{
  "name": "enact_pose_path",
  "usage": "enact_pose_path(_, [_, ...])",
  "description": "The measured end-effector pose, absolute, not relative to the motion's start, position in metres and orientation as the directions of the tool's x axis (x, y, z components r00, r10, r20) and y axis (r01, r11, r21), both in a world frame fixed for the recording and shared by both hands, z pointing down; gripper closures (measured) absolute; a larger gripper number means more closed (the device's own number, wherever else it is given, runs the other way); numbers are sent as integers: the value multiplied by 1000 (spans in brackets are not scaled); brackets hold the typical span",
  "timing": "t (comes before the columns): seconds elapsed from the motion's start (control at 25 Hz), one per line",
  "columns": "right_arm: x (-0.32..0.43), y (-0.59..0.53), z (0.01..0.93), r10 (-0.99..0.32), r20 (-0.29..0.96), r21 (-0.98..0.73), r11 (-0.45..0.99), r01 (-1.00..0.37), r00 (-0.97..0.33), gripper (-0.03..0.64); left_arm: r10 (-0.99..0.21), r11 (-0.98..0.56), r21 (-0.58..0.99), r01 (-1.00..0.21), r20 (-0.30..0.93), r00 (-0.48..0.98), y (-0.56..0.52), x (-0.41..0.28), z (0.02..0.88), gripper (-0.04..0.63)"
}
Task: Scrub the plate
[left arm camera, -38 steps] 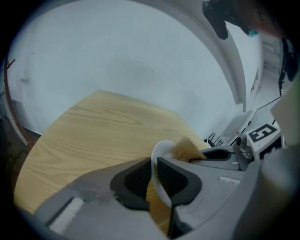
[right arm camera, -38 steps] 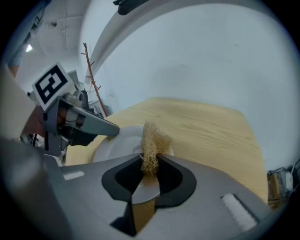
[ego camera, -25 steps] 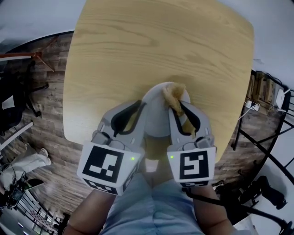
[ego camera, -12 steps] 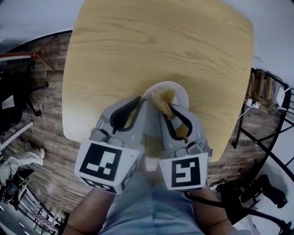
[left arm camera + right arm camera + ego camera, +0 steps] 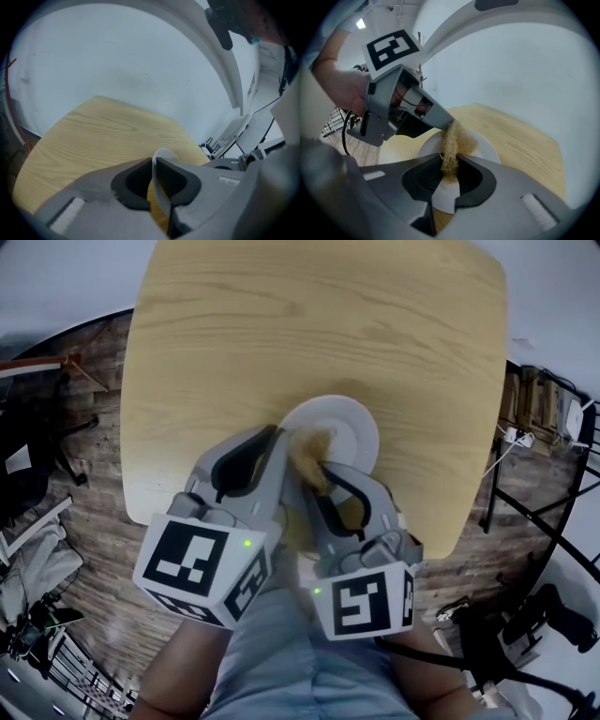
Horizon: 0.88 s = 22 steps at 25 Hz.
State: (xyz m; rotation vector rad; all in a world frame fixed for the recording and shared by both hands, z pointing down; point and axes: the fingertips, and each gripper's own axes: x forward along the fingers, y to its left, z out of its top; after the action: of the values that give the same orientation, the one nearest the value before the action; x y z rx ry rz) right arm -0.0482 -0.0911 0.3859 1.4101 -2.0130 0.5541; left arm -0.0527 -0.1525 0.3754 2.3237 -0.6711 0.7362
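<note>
A white plate [image 5: 352, 427] is at the near side of the round wooden table [image 5: 281, 324]. My left gripper [image 5: 275, 442] is shut on the plate's left rim; in the left gripper view the thin rim [image 5: 163, 153] stands edge-on between its closed jaws [image 5: 154, 164]. My right gripper [image 5: 319, 470] is shut on a tan fibrous scrubber [image 5: 307, 448]. The scrubber [image 5: 457, 138] presses on the plate's face [image 5: 485, 147], right beside the tip of the left gripper [image 5: 443, 123].
The table's near edge [image 5: 281, 540] lies just under both grippers, with the person's lap in light blue trousers [image 5: 300, 652] below. Wood floor [image 5: 84, 465] surrounds the table. A black metal frame and cables [image 5: 534, 474] stand at the right, dark furniture [image 5: 28, 456] at the left.
The right gripper has carried the scrubber leftward across the plate, from its right side to beside the left gripper's jaws. The left gripper keeps its hold on the rim.
</note>
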Motion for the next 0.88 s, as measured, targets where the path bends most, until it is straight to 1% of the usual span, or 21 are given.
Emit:
enact_pose_path(0.2, [-61,-78,388,-666,689,5,400,-917,-287,546,-281,-695,376,-612,642,714,-152,-53,376,545])
enact_pose_path(0.52, [-70,-59,394,-629,703,-28,439,-898,-330,546,-281,-705,358,-612,651,705,-149,-55,380,545])
enact_pose_path(0.88, [-53,-33,403,-597,737,-52,417,-908,-316,546,-276,-734,323,-598,662,697,-146,-48,381,543])
